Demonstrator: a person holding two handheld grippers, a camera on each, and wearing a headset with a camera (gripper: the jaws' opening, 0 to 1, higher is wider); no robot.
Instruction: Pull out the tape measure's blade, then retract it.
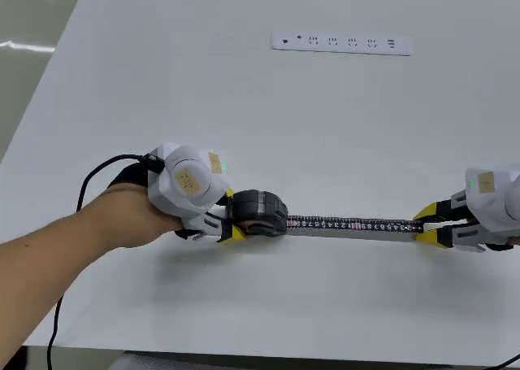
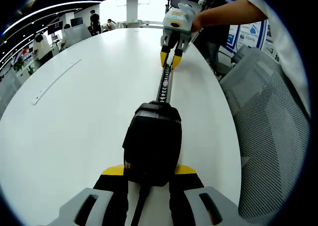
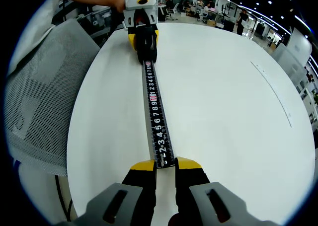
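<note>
My left gripper is clamped around the black, rounded plastic tape measure case, which rests on the white table towards its near edge. My right gripper pinches the tip of the black numbered metal blade, which runs rightward from the case.

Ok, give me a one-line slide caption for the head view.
Left gripper holds the tape measure case on the table while the right gripper pinches the pulled-out blade by its tip.
</note>
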